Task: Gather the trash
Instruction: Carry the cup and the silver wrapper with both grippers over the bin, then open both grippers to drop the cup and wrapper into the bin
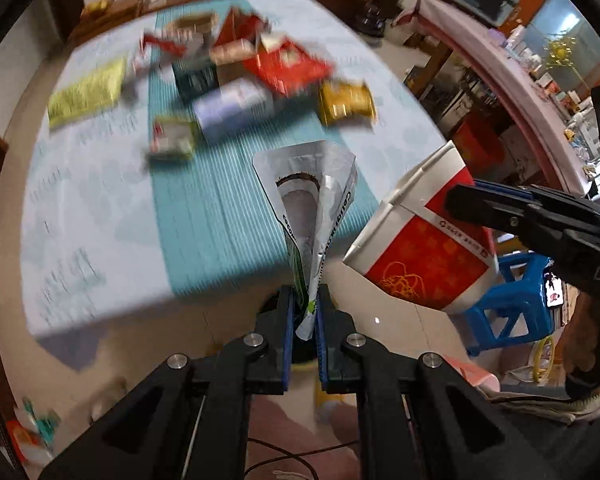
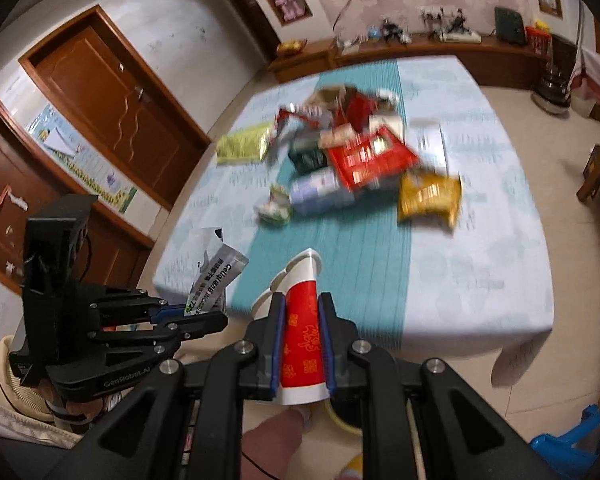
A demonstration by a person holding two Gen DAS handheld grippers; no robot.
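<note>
My left gripper (image 1: 304, 304) is shut on a silver and green foil wrapper (image 1: 316, 200), which sticks up from between the blue pads, off the near edge of the table. The same left gripper (image 2: 216, 314) and its wrapper (image 2: 216, 276) show at the left of the right wrist view. My right gripper (image 2: 302, 328) is shut on a squashed red and white paper cup (image 2: 304, 336); in the left wrist view the cup (image 1: 420, 240) hangs at the right, pinched by the right gripper (image 1: 460, 200). A heap of wrappers and boxes (image 2: 352, 156) lies blurred on the far table.
The table wears a pale cloth with a teal runner (image 1: 204, 208). A yellow snack bag (image 2: 428, 196) and a yellow-green packet (image 2: 242, 144) lie at the heap's edges. A blue plastic stool (image 1: 512, 304) stands on the floor at right. Brown doors (image 2: 112, 104) line the left wall.
</note>
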